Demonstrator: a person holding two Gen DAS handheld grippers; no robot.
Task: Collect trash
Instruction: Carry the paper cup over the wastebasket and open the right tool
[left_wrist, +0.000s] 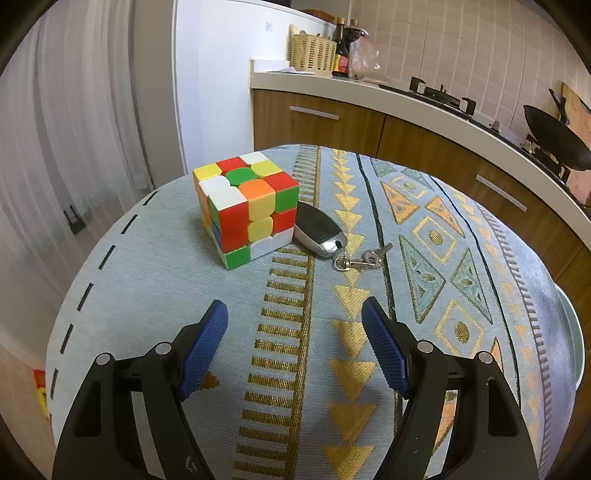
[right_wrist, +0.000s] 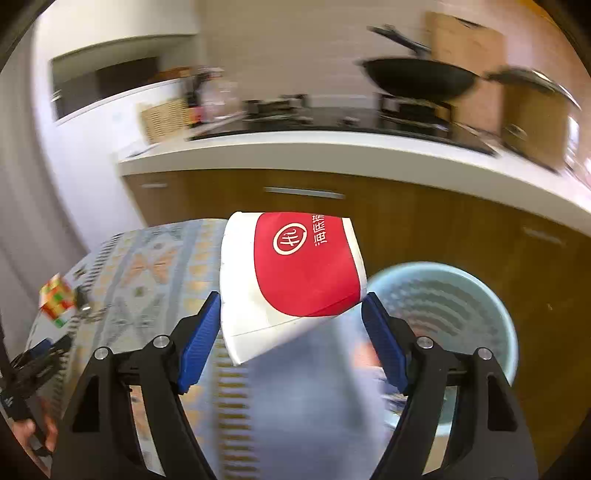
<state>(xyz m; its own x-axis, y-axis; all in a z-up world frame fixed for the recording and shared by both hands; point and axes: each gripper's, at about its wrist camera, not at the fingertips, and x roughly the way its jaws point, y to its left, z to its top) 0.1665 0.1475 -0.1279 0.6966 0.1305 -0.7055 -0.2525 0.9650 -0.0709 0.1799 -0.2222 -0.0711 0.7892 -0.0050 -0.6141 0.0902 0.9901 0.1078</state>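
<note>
Your left gripper (left_wrist: 294, 343) hangs over the patterned cloth (left_wrist: 147, 295) with its jaws spread wide and nothing between the blue pads (left_wrist: 203, 347); ahead of it sit a puzzle cube (left_wrist: 246, 210) and, touching the cube's right side, a key fob (left_wrist: 318, 230) with small keys (left_wrist: 364, 256) on a ring. None of these reads as trash, so that hand seems to have no job in this step beyond keeping clear. In the right wrist view, the cube (right_wrist: 56, 300) shows at the far left on the cloth (right_wrist: 155, 258), with the other gripper and a hand (right_wrist: 31, 432) low in that corner. In the middle, your right gripper (right_wrist: 291, 319) carries the paper cup (right_wrist: 295, 273), red and white, lying on its side between the jaws; the left pad (right_wrist: 201, 339) presses its white wall, and the right pad seems to meet the cup's lower edge, though that contact is hard to judge. The cup is off the table, up in the air. To the right and below stands the pale blue bin (right_wrist: 491, 306), open-mouthed, beside the table and in front of the wooden cabinets (right_wrist: 406, 206). The step in hand looks like the carry from table to bin. Next you likely need to bring the cup over the bin's mouth, then spread the jaws so it drops inside rather than catching the rim.
</note>
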